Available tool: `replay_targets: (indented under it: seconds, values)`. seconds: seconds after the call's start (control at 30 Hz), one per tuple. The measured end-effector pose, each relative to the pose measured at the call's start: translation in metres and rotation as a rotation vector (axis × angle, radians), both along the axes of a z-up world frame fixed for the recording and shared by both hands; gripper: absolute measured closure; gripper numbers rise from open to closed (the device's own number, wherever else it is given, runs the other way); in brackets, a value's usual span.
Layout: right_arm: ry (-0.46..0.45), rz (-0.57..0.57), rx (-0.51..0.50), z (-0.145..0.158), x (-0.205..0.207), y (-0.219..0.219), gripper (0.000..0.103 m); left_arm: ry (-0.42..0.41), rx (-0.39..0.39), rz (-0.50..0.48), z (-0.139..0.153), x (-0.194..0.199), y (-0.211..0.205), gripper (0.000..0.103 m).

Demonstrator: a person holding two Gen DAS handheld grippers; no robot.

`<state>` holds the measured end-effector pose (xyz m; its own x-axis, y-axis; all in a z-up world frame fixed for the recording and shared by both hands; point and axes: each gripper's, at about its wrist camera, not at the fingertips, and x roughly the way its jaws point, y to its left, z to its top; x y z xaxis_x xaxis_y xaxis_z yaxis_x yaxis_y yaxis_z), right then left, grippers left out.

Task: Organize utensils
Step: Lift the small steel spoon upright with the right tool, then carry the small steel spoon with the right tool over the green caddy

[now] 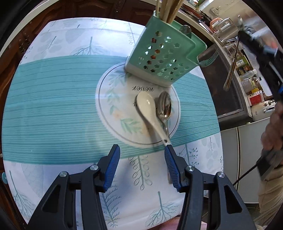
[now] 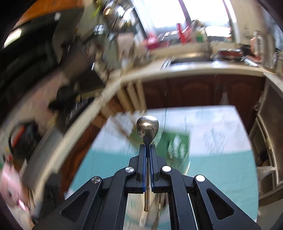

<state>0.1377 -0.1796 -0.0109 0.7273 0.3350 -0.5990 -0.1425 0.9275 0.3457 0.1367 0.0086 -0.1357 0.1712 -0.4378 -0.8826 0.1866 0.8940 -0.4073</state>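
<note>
A white ceramic spoon (image 1: 146, 108) and a metal spoon (image 1: 164, 106) lie side by side on the round print of the tablecloth (image 1: 53, 99). Just behind them stands a green perforated utensil holder (image 1: 164, 58) with chopsticks (image 1: 168, 8) and a fork (image 1: 209, 59) sticking out. My left gripper (image 1: 142, 152) hovers open over the cloth, nothing between its blue pads; its right fingertip is close to the ceramic spoon's handle end. My right gripper (image 2: 147, 146) is shut on another metal spoon (image 2: 147, 128), bowl forward, held high above the blurred holder (image 2: 175, 145). That held spoon (image 1: 230, 72) shows at the upper right.
A person's hand (image 1: 272, 134) holds the right gripper beyond the table's right edge. Dark wooden cabinets (image 2: 194, 92) and a crowded kitchen counter (image 2: 203, 65) lie beyond the table. Bottles and jars (image 1: 253, 88) stand on a side counter to the right.
</note>
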Motion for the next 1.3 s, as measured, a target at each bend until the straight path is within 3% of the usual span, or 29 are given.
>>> replay_targets:
  seconds: [0.13, 0.37, 0.7, 1.3]
  values:
    - [-0.087, -0.069, 0.105, 0.032, 0.025, -0.034, 0.100, 0.024, -0.026, -0.003, -0.001, 0.017, -0.011, 0.052]
    - [-0.183, -0.159, 0.095, 0.048, 0.064, -0.068, 0.100, 0.172, -0.102, 0.058, -0.032, 0.047, -0.024, 0.053]
    - [-0.220, -0.069, -0.035, -0.015, 0.103, -0.034, 0.100, 0.106, -0.010, 0.055, -0.052, 0.084, -0.043, 0.053]
    - [-0.180, 0.058, -0.037, -0.078, 0.103, -0.023, 0.099, 0.095, 0.031, -0.127, -0.065, 0.111, -0.054, 0.058]
